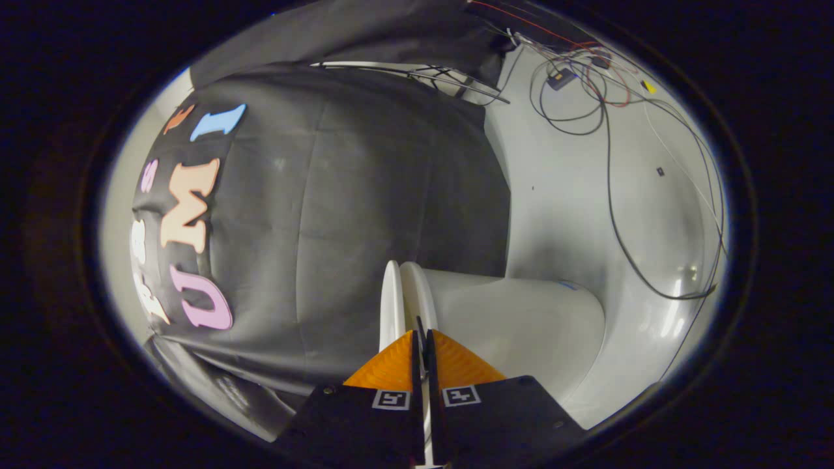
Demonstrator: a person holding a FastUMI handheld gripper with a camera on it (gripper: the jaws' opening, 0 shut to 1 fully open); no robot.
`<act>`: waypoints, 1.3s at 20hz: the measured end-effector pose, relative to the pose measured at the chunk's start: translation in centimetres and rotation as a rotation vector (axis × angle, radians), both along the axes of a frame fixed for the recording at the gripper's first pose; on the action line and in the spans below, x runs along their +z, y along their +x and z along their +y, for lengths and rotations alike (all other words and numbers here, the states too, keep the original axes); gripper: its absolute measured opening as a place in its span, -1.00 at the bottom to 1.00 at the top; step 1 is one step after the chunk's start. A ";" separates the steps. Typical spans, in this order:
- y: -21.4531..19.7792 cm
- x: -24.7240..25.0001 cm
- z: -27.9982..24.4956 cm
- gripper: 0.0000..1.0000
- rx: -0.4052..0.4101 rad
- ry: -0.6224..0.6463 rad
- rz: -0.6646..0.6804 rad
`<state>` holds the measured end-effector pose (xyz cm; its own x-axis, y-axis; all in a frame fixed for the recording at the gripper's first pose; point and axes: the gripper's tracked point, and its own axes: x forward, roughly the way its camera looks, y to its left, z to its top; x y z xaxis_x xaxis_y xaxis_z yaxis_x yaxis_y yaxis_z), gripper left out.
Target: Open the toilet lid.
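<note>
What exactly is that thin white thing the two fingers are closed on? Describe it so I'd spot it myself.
Start at the big white toilet bowl against the black cloth wall. On its cloth side sit two thin white edges close together. The toilet lid is the outer one, nearer the cloth; the gripper looks nearly shut, seemingly pinching its rim. The seat ring is the inner edge, next to the bowl.

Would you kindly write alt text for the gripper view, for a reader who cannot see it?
The gripper has its two fingers nearly together, tips at the thin edge of a white toilet lid, though whether both press on it cannot be told. Beside the lid sits the white toilet bowl, a black cloth wall hangs beyond, and loose cables trail across the pale floor.
</note>
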<state>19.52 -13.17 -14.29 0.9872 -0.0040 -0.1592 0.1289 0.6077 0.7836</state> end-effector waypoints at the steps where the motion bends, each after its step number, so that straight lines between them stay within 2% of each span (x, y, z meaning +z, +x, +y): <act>1: 0.0 0.4 0.2 -0.92 0.008 -0.021 0.001; 10: 0.3 5.4 6.1 -0.92 0.062 -0.249 -0.006; 20: -0.3 11.2 17.9 -0.93 0.163 -0.561 -0.069; 26: -0.8 12.8 24.1 -0.92 0.183 -0.783 -0.033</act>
<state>18.75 10.98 -1.51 0.9871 0.0599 -0.1484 -0.0417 0.9915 0.1233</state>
